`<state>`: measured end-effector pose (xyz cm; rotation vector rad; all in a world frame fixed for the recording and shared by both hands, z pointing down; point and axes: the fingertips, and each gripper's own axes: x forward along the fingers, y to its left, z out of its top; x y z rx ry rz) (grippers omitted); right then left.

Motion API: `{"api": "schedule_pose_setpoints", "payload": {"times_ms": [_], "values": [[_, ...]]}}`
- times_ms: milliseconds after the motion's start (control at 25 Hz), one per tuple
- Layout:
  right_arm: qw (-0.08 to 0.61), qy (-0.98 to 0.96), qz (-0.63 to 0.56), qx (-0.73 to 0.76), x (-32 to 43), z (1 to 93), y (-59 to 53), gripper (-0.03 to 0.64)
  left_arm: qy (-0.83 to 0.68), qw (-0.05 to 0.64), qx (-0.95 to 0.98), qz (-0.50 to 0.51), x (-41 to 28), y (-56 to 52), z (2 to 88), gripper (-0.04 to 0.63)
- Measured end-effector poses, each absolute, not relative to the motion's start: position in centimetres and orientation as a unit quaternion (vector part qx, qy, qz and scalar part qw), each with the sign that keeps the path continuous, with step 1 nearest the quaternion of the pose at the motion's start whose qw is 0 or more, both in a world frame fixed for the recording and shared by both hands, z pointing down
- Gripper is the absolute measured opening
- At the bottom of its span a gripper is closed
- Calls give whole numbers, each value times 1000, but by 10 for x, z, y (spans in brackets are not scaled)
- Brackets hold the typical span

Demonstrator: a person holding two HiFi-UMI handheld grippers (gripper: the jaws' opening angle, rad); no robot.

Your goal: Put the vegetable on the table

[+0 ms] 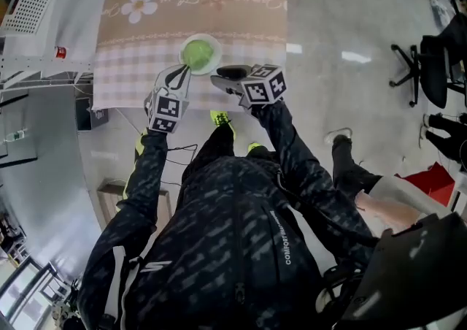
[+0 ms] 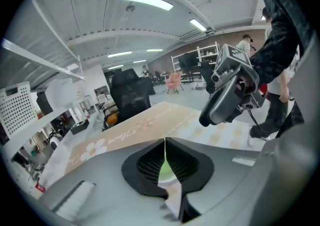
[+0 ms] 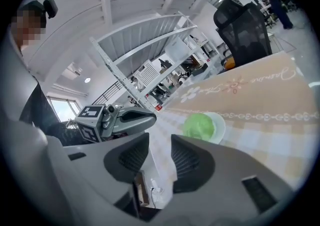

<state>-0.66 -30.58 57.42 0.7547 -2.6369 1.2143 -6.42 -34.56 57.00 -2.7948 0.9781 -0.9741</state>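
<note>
The vegetable [image 1: 198,52] is a round, pale green, leafy head that looks crinkled on top. It sits in a shallow, smooth white dish [image 1: 217,46], which stands on the table [image 1: 131,77] at about 12 o'clock from the person, near the cloth's middle. The cloth is matte. Its far band is plain beige with a white daisy and looping script, then comes a lace-like printed border, and the near part is pale pink-and-white check.

The left tool [image 2: 165,145] has its two black, ribbed pads pressed together along a thin straight seam, with nothing gripped between them. Only a sliver of green shows behind them. In the head view it lies at roughly 7 o'clock of the dish, its tip over the dish's edge. Whether it touches the dish cannot be told.

The right tool [image 3: 160,152] has its jaws partly apart, with a narrow gap between the grooved pads. Only the checked cloth and the floor show through the gap. The vegetable lies at about 1 o'clock beyond its jaws, and in the head view this tool sits at about 5 o'clock of the dish. Each tool has a smooth grey moulded shell and carries a cube with black-and-white square markers.

A white perforated basket [image 1: 29,1] stands at 11 o'clock, on a white stand beside the table. A black office chair [image 1: 430,66] stands at 3 o'clock on the glossy floor [image 1: 343,14].
</note>
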Motion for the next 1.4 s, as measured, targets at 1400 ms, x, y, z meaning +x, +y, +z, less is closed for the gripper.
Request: {"api": "schedule_pose_setpoints", "payload": {"times_ms": [1400], "values": [[54,-916,362,161,17,512,-38,94,399,-150,-892,-151,-18,-30,496,-5]]}}
